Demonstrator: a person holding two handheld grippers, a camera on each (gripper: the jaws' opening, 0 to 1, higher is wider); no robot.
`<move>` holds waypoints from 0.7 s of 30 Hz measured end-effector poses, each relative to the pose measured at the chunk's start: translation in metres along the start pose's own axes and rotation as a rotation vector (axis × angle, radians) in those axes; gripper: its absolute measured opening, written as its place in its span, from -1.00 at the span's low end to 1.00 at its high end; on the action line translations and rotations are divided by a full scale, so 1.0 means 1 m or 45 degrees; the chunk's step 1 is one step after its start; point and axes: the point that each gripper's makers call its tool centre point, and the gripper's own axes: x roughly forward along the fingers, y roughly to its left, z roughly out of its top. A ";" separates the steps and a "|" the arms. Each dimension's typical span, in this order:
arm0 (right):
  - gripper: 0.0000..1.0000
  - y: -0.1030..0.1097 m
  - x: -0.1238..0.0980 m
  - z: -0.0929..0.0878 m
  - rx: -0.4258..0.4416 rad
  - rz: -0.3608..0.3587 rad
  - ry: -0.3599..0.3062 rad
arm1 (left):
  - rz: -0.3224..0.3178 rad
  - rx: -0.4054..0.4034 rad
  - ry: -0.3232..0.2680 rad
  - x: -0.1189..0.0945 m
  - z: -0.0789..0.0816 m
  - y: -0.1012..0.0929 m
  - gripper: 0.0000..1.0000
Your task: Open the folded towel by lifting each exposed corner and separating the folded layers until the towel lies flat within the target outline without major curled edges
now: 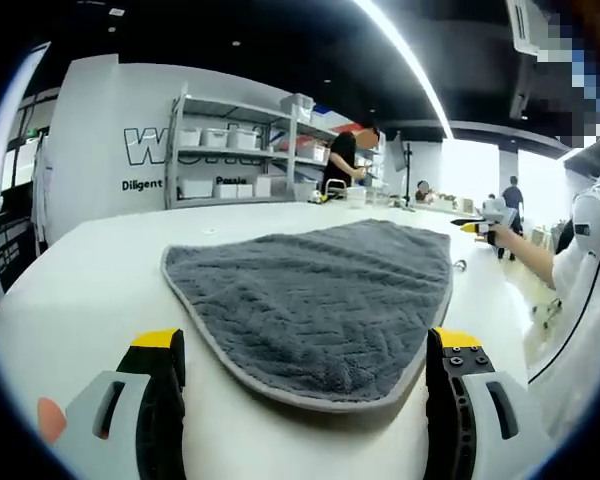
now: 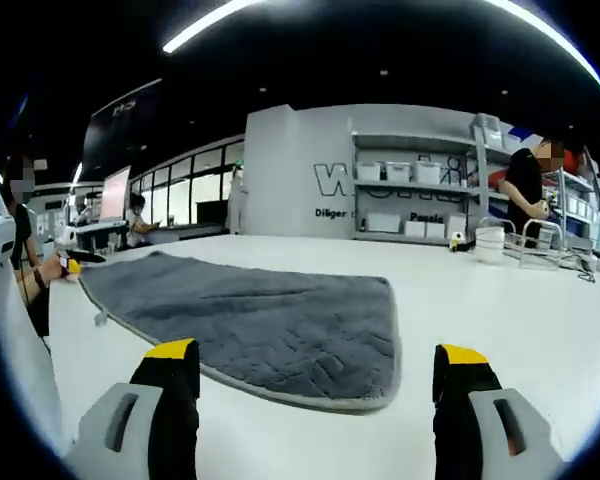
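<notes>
A grey towel (image 1: 320, 300) with a pale hem lies spread on the white table (image 1: 90, 290), its near rounded corner between and just ahead of my left gripper (image 1: 305, 385), whose yellow-tipped jaws stand wide apart with nothing between them. In the right gripper view the same towel (image 2: 270, 325) stretches away to the left, its near edge just ahead of my right gripper (image 2: 320, 390), also open and holding nothing. Far across the table the other gripper's yellow tip (image 1: 472, 226) shows by a person's hand, and again at the left edge (image 2: 72, 266).
Shelving with white bins (image 1: 235, 150) stands against the back wall. A person in black (image 1: 340, 160) works at the far counter, near white cups and a wire rack (image 2: 525, 245). A white sleeve (image 1: 580, 260) is at the right. Bare tabletop surrounds the towel.
</notes>
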 end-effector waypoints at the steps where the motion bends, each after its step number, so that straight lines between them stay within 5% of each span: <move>1: 0.99 0.000 0.002 -0.003 -0.013 0.003 0.015 | 0.000 -0.005 -0.002 -0.001 0.000 0.001 0.98; 21: 0.99 0.011 0.015 -0.017 -0.169 0.069 0.066 | 0.007 -0.053 -0.101 -0.020 0.008 0.006 0.98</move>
